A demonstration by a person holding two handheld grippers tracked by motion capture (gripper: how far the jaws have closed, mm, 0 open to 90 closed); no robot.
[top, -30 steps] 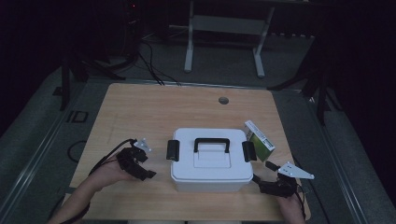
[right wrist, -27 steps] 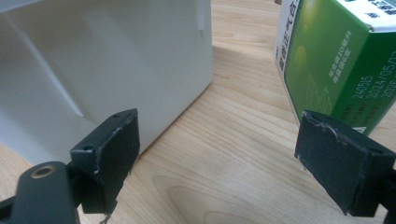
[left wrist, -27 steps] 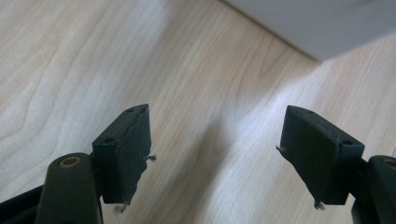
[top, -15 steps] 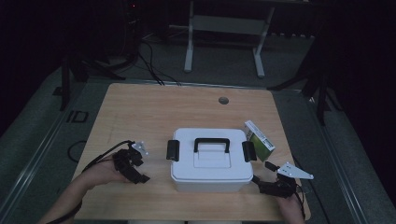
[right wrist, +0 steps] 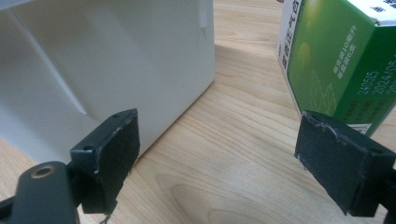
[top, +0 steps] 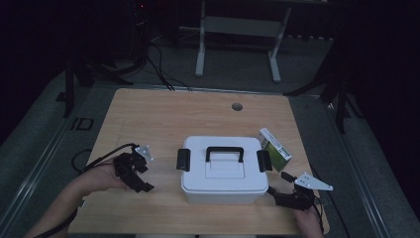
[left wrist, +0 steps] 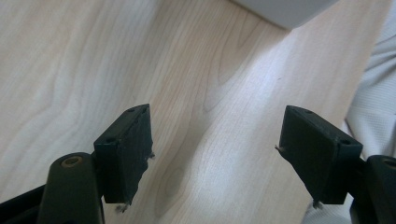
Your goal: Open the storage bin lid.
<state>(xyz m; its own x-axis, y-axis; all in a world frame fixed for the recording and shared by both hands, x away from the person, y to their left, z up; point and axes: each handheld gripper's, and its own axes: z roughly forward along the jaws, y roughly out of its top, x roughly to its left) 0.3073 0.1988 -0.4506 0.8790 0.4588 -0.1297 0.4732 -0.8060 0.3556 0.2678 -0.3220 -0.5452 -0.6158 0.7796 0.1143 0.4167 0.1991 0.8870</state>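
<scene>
A white lidded box (top: 220, 171) with a black handle and black side latches stands at the table's front middle. A green and white carton (top: 275, 148) leans by its right end. My left gripper (top: 142, 176) hovers left of the box, open, and its own view shows bare wood between the pads (left wrist: 126, 154) and a box corner (left wrist: 289, 9) at the top. My right gripper (top: 278, 184) rests at the box's front right corner, open. In its own view the box wall (right wrist: 107, 60) is on the left and the carton (right wrist: 336, 60) on the right, with nothing between the fingers (right wrist: 112, 154).
The wooden table (top: 163, 119) has a round cable hole (top: 237, 106) near its far edge. A white sleeve (left wrist: 373, 93) shows at the right of the left gripper view. Cables and metal stand legs (top: 200, 49) lie on the dark floor beyond the table.
My left gripper has drawn a little to the left, away from the box, and risen slightly. The right gripper, the box and the carton have stayed put.
</scene>
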